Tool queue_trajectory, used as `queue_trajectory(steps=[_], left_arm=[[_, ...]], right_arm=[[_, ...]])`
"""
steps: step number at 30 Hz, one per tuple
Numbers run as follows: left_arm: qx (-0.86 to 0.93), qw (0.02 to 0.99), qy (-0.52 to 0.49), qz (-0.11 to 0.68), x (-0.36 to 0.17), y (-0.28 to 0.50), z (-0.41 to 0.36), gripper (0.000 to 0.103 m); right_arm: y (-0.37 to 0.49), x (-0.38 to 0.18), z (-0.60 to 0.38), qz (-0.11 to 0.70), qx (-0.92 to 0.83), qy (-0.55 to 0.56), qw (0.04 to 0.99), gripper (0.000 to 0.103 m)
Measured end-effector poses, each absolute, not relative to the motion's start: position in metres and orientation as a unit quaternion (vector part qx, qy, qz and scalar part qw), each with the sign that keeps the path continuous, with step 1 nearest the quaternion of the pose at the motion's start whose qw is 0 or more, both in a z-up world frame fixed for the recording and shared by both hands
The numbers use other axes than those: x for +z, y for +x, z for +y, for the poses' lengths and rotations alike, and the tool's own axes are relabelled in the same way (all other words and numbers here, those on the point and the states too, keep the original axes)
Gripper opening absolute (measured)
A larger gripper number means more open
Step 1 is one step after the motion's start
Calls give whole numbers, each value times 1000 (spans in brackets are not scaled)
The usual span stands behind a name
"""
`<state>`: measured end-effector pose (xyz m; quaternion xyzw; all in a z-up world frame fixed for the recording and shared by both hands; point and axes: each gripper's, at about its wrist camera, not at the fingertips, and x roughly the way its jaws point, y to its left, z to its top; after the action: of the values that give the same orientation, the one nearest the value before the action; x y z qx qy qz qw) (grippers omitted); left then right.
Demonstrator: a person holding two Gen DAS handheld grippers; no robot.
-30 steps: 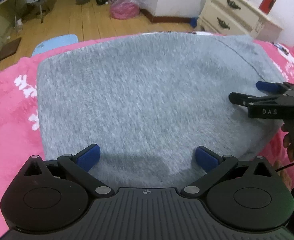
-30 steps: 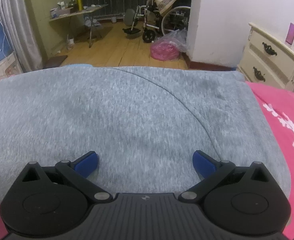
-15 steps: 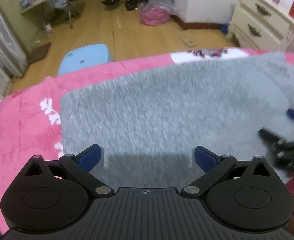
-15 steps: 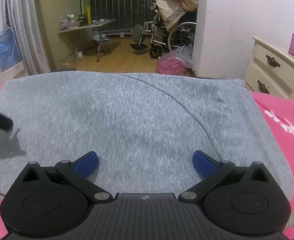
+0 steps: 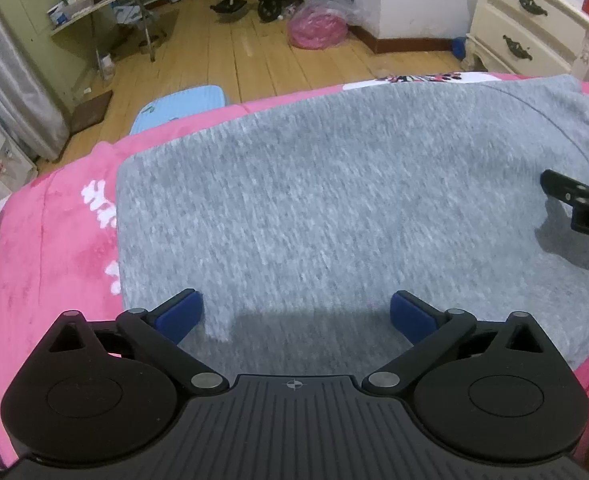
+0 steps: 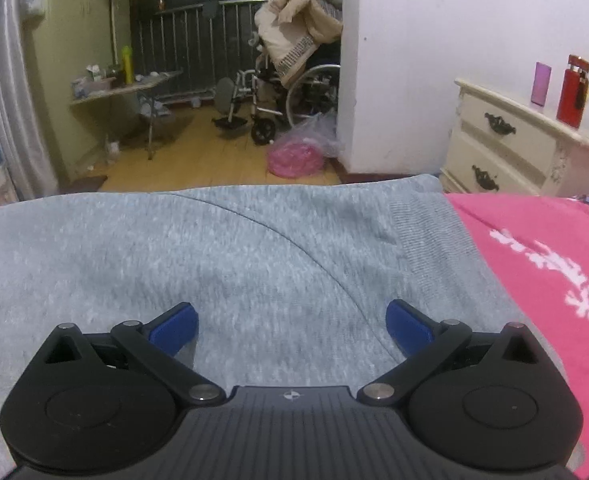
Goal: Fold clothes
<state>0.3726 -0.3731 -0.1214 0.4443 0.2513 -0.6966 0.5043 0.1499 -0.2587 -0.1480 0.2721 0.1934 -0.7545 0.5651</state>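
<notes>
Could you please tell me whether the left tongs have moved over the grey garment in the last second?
Yes. The left tongs pulled back: the floor beyond the grey garment shows more.

The left gripper (image 5: 296, 315) and right gripper (image 6: 291, 323) are showing matte black ribbed bodies, round side discs, silver pivot screws, a small crosshair mark and blue finger pads (image 5: 179, 315); white letters are marking the right one's side
</notes>
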Motion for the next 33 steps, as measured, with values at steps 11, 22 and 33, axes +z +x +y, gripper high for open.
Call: queue_trajectory(steps=[11,22,33], left_arm=[[-682,520,448,252,-117,370,-370,103],[-675,529,463,223,-117,360,-368,103],[-672,532,464,225,-116,362,-368,103]], right_arm=[[162,-138,-252,196,-755,267,566,89],[206,-155,-245,231,-695,267,626,87],[211,-156,-241,229,-696,262,628,88]])
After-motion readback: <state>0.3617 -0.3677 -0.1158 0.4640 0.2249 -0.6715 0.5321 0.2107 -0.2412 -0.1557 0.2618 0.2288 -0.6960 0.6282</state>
